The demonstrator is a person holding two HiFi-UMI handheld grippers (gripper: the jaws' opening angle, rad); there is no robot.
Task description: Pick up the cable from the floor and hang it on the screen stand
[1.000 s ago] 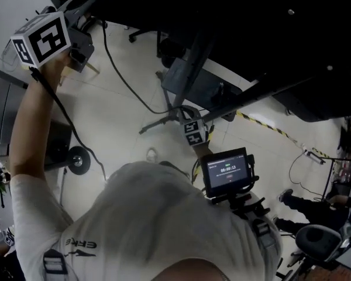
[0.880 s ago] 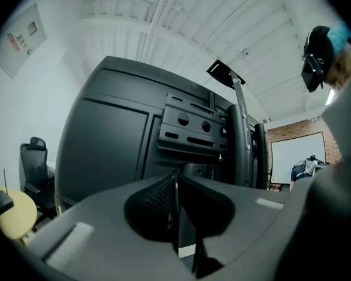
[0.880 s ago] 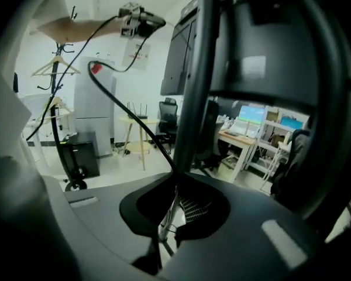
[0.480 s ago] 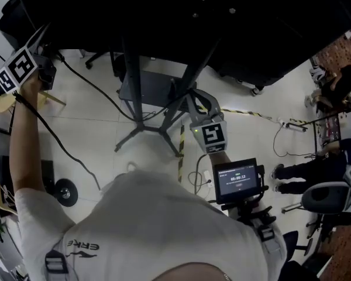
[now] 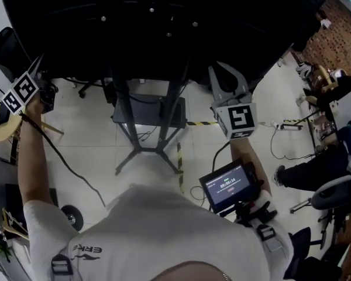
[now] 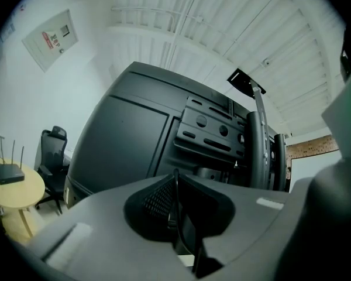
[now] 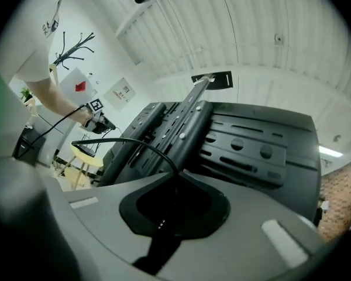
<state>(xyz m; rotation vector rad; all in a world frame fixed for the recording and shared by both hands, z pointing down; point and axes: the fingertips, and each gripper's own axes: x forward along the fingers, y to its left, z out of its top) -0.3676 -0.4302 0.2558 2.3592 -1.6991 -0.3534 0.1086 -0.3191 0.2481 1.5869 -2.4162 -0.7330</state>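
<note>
- Pale tiled floor (image 5: 88,139) lies far below, with the black screen stand (image 5: 137,122) rising from it.
- Cable (image 7: 120,140) arcs sideways from the right tongs (image 7: 176,177) toward the left tongs (image 6: 175,180), with a tail drooping floorward.
- Both tongs are clamped shut on the cable.
- Stand's upright lies between them, nearer the right tongs, so draping the cable over it looks next.

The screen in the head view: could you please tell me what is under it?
Under the screen is the screen stand: posts, a dark shelf and splayed legs on the floor. The posts' tops are covered.
</note>
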